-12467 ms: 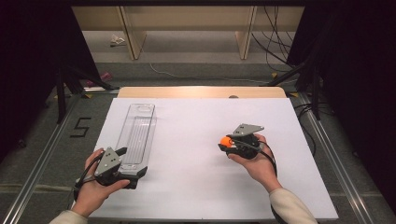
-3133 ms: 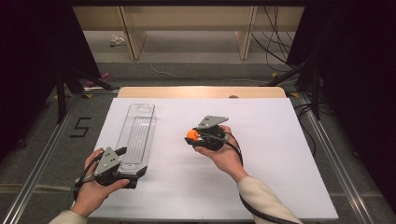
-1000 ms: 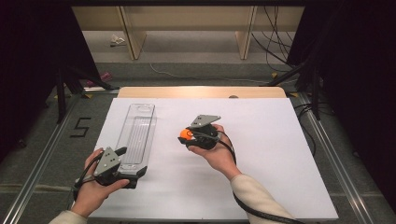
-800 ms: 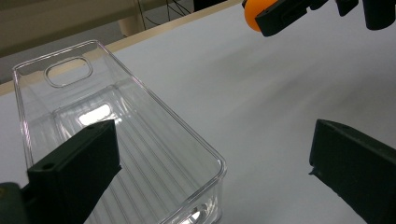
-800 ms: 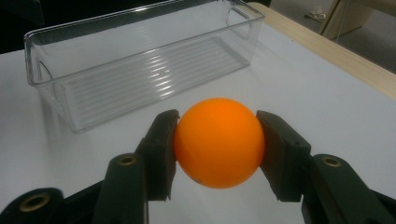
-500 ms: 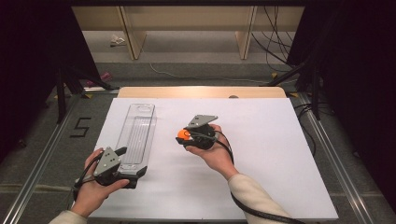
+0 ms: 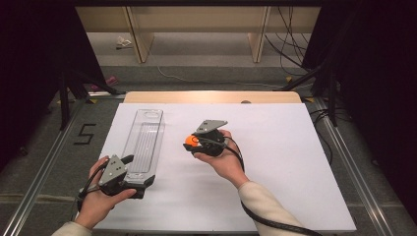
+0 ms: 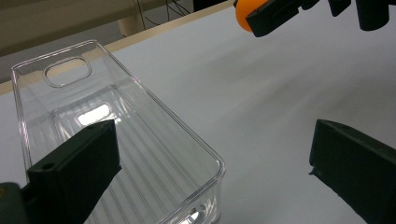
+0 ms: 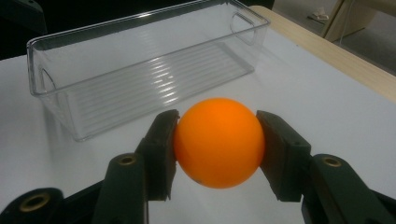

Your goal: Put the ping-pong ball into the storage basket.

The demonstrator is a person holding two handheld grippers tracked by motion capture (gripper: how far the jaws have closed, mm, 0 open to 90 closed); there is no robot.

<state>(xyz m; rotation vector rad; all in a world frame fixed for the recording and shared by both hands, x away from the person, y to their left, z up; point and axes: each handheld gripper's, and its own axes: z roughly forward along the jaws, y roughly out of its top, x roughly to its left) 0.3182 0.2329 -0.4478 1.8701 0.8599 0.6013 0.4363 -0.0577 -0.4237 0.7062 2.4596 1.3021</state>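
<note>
A person sits at a white table (image 7: 295, 162) and holds a two-jaw gripper in each hand. The right gripper (image 7: 193, 143) is held above the middle of the table, with its jaws pointing left toward a clear plastic tray (image 7: 145, 142). Its two black jaws are clenched on an orange ball (image 7: 190, 140), one pad pressing each side, so the ball is lifted clear of the table and sits to the right of the tray, near it but not touching. In the right gripper view the ball (image 9: 218, 141) is large and round between the pads, with the tray (image 9: 140, 65) lying lengthwise beyond it, its ribbed floor bare. The tray is long and narrow, with a cut-out handle at each short end; it lies on the left part of the table, running from near to far. The left gripper (image 7: 135, 178) rests at the near left, right at the tray's near end. In the left gripper view its jaws stand wide apart, released: one jaw sits inside the tray (image 8: 140, 140) above its floor, the other outside over the bare table, with the tray's near right corner between them and neither pad pressing on it. At the top edge of that view the ball (image 8: 243, 14) shows in the tips of the other gripper.
</note>
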